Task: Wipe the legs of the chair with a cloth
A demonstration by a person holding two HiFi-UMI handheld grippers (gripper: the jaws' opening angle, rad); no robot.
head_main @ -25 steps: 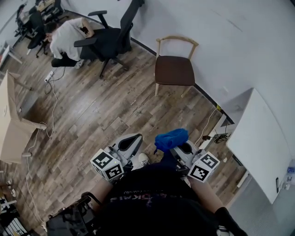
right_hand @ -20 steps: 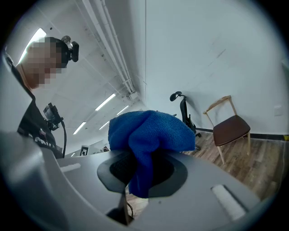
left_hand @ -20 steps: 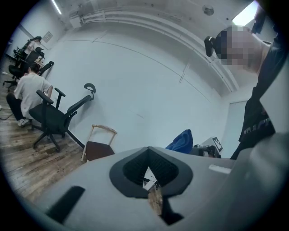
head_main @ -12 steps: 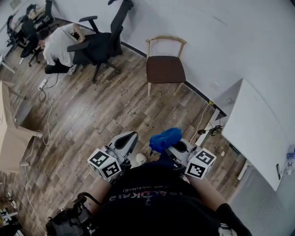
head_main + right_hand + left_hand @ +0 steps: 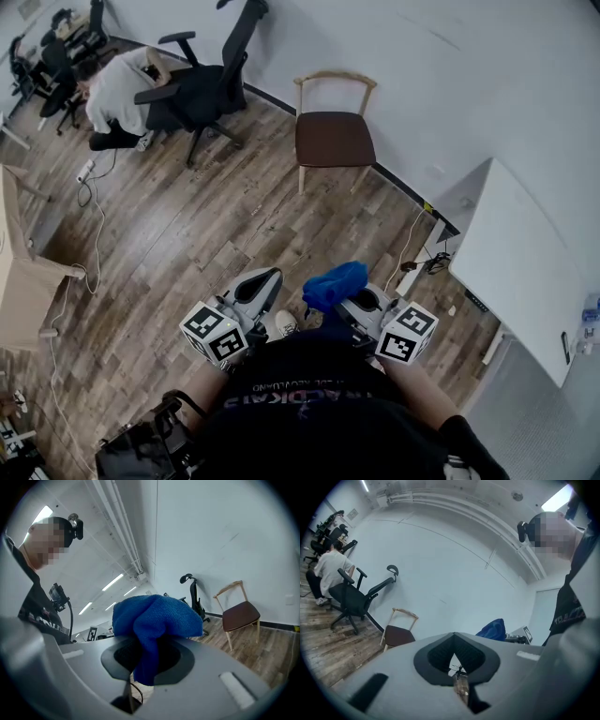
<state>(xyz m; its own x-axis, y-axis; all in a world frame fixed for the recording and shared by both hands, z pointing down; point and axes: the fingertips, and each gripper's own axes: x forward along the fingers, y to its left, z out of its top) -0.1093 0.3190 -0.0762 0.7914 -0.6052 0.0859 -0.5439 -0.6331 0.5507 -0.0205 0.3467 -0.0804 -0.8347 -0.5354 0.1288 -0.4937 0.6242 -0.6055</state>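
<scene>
The bunched blue towelling cloth (image 5: 157,616) is being clamped in the right gripper (image 5: 349,296), the left gripper (image 5: 264,279) closed empty, for bringing low onto the legs of the far brown-seated wooden chair (image 5: 335,139).

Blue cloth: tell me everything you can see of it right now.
The blue cloth looks like soft terry or microfibre, plain bright blue, crumpled into a lump. One fold runs down between the jaws of the right tongs, which are shut on it; the rest bulges above them. It is held in the air close in front of the person, touching nothing else, far from the wooden chair by the wall.
</scene>
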